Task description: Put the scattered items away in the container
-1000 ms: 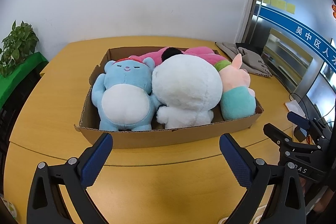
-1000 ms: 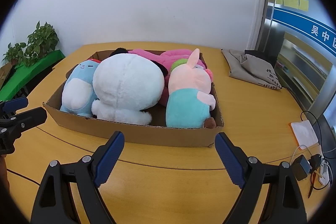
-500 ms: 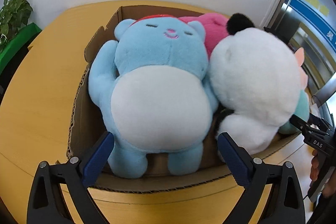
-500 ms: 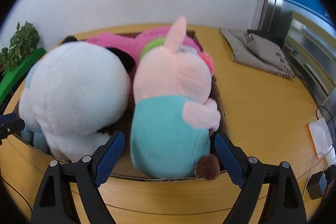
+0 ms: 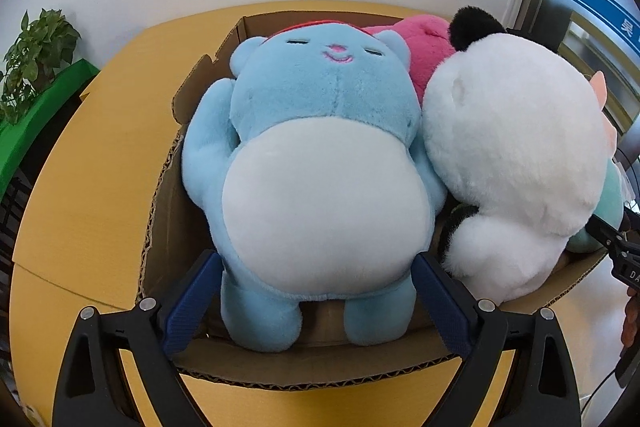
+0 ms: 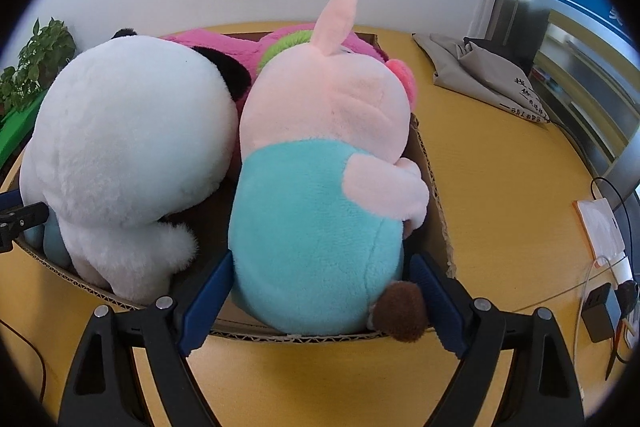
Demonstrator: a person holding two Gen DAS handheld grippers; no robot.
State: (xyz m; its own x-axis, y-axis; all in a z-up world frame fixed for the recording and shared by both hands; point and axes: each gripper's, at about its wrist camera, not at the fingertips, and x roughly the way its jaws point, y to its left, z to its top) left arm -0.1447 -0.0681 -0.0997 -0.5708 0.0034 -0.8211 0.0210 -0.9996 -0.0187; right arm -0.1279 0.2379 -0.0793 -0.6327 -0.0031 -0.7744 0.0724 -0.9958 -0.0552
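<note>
A shallow cardboard box (image 5: 164, 227) on the round wooden table holds several plush toys. A blue bear (image 5: 320, 163) lies at its left end, a white panda (image 5: 516, 155) in the middle, a pink toy (image 5: 424, 39) behind. My left gripper (image 5: 316, 299) is open, its jaws either side of the bear's lower body inside the box. In the right wrist view a pink pig in a teal shirt (image 6: 324, 187) sits at the box's right end (image 6: 438, 211), beside the panda (image 6: 128, 147). My right gripper (image 6: 320, 303) is open, straddling the pig's lower body.
A grey cloth bag (image 6: 480, 67) lies on the table at back right. A white pad (image 6: 600, 223), cables and a black charger (image 6: 600, 311) sit at the right edge. A potted plant (image 5: 36, 47) on a green stand is left of the table.
Both grippers have moved forward and down from in front of the box to its near wall. The left now straddles the blue bear, the right the pig. Jaws stay open.
</note>
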